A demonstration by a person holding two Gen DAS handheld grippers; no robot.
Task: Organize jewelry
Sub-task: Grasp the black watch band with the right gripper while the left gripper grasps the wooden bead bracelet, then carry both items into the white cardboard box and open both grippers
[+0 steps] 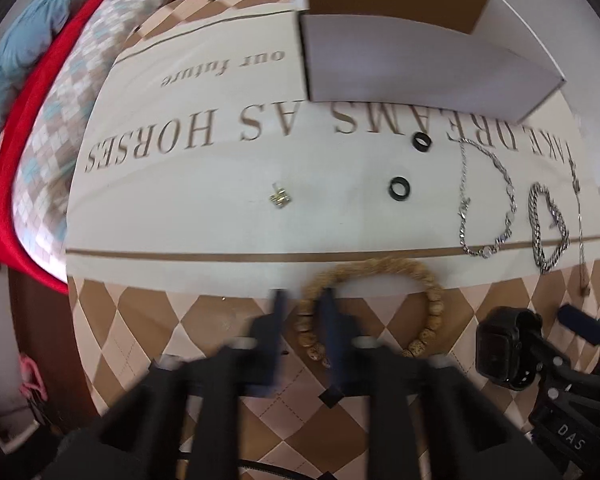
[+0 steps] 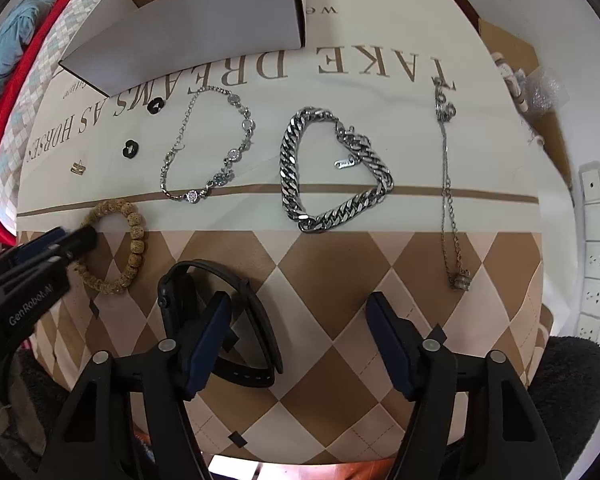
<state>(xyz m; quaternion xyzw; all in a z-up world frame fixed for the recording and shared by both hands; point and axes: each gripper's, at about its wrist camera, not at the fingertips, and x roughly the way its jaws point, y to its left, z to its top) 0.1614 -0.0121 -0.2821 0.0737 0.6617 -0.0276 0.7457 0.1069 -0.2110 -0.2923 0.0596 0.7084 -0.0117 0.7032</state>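
Note:
A wooden bead bracelet (image 1: 428, 300) lies on the patterned cloth; my left gripper (image 1: 303, 298) stands over its left side, jaws narrow, one finger each side of the beads, grip unclear. It also shows in the right wrist view (image 2: 134, 236). My right gripper (image 2: 300, 320) is open, its left finger over a black smartwatch (image 2: 252, 320). A thin gem bracelet (image 2: 236, 152), a heavy silver chain bracelet (image 2: 332, 208), a pendant necklace (image 2: 446, 184), two black rings (image 1: 399, 189) (image 1: 421, 142) and a small gold earring (image 1: 281, 197) lie on the cloth.
An open white cardboard box (image 1: 420, 64) stands at the back of the cloth. A red and checked blanket (image 1: 40, 128) lies at the left. A white power strip (image 2: 594, 248) runs along the right edge.

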